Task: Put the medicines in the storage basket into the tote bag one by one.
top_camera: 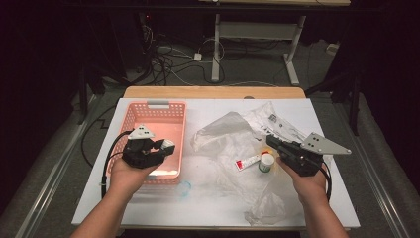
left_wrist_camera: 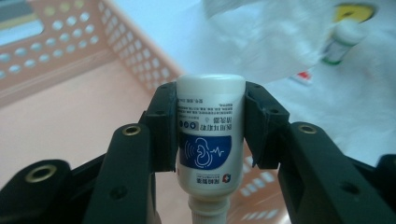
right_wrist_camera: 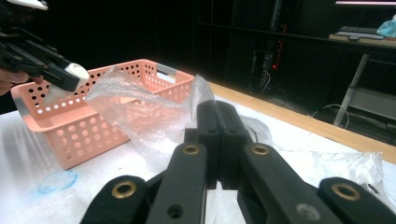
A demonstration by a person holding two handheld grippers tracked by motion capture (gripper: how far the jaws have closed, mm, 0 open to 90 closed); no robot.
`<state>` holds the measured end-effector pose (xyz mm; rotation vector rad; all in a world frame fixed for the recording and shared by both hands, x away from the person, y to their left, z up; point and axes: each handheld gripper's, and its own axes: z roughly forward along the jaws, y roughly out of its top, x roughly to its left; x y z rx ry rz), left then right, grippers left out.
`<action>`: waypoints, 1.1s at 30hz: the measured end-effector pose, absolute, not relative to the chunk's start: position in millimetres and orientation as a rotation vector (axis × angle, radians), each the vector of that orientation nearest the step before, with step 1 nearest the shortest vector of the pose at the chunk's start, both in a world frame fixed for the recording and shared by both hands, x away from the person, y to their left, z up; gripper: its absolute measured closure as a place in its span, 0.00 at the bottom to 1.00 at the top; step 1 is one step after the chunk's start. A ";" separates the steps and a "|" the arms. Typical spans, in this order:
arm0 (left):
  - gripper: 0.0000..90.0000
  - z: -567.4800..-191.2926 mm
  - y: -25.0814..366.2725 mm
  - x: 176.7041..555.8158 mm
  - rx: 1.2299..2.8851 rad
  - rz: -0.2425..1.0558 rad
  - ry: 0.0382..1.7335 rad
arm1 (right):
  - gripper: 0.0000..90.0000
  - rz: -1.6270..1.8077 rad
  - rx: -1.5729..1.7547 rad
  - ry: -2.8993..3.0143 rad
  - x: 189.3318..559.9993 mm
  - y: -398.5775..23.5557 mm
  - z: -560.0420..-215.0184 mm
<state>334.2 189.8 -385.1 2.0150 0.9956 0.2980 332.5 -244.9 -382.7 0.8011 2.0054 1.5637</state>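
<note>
White plastic bottle with blue label (left_wrist_camera: 210,135) is clamped across its body in the left claw (top_camera: 166,145), suspended above the pink perforated basket (top_camera: 130,119) for deposit. Right claw (right_wrist_camera: 219,140) is clenched empty beside the basket.

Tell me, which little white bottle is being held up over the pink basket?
The white bottle with the blue ear label, clamped in the left gripper. The other, green-labelled bottle sits on the plastic bag.

Dark room; grey floor (top_camera: 257,69) strewn with cables (top_camera: 168,59) (a tangle), white desk frame (top_camera: 257,34) behind.
</note>
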 end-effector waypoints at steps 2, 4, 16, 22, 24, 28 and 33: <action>0.65 -380.0 183.7 325.5 1.996 0.312 0.955 | 1.00 1.564 0.800 2.005 332.1 -244.6 -382.4; 0.65 -375.1 178.5 317.2 1.973 0.310 0.922 | 1.00 1.564 0.805 2.007 332.3 -244.6 -382.8; 0.65 -370.6 154.0 289.0 1.913 0.226 0.820 | 1.00 1.569 0.805 1.988 331.6 -247.4 -380.5; 0.65 -378.5 125.5 285.6 1.942 0.205 0.785 | 1.00 1.572 0.806 1.988 330.8 -247.7 -380.1; 0.65 -381.6 115.6 286.2 1.938 0.185 0.777 | 1.00 1.573 0.809 1.991 331.3 -248.0 -381.1; 0.65 -386.4 95.9 288.9 1.924 0.177 0.757 | 1.00 1.571 0.813 1.997 331.9 -248.0 -382.6; 0.65 -394.5 71.0 299.1 1.937 0.157 0.749 | 1.00 1.573 0.807 1.996 331.3 -247.4 -381.8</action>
